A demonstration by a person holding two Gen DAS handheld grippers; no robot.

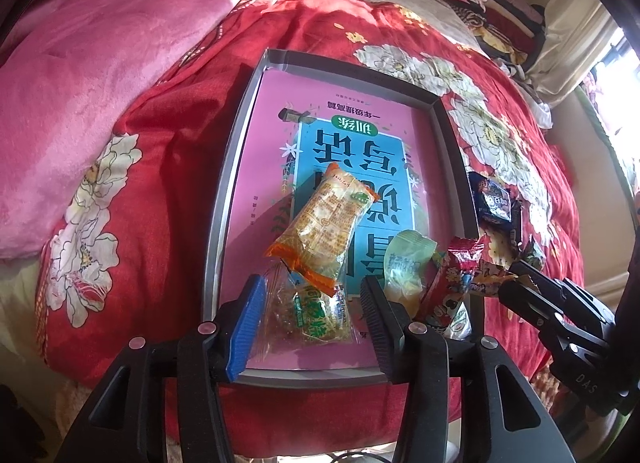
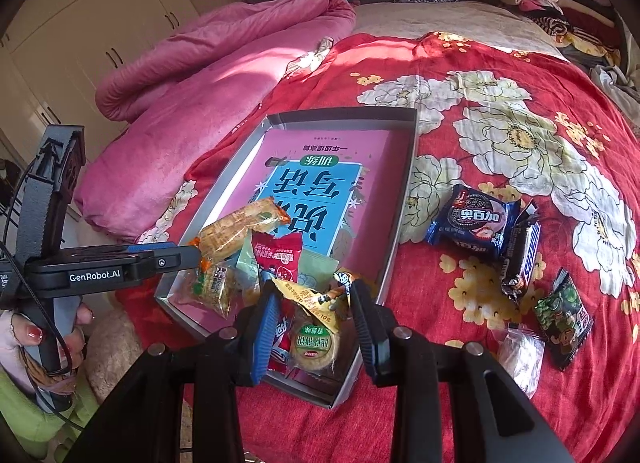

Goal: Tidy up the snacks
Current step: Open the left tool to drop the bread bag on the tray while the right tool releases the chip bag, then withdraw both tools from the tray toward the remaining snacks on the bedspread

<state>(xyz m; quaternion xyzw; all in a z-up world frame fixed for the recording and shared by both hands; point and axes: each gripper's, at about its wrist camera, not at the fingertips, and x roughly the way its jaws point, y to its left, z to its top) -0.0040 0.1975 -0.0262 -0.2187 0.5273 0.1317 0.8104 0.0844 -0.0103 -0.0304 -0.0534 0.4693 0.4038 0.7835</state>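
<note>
A shallow grey box [image 2: 404, 179] is laid on a red flowered bedspread [image 2: 500, 75], and a pink book with a blue cover panel [image 1: 360, 151] is seen flat on its bottom. The left gripper [image 1: 314, 317] is held over the near end of the box with its jaws apart; a clear packet with green print [image 1: 308, 315] lies between the fingers, but contact with the pads cannot be told. Just beyond it an orange-edged yellow packet [image 1: 320, 227] is lying on the book, and a pale green packet [image 1: 404, 267] and a red packet [image 1: 448, 283] are beside it. The right gripper [image 2: 314, 303] is positioned above the near corner of the box, and a yellow wrapper [image 2: 316, 299] is pinched between its fingers. Below it a round cake in clear wrap [image 2: 314, 343] rests inside the box. Outside the box, on the bedspread, a blue cookie packet [image 2: 474, 223], a dark chocolate bar [image 2: 522, 255], a green and black packet [image 2: 564, 319] and a small clear packet [image 2: 520, 355] are lying near each other. A pink quilt [image 2: 208, 75] is piled at the far left.
</note>
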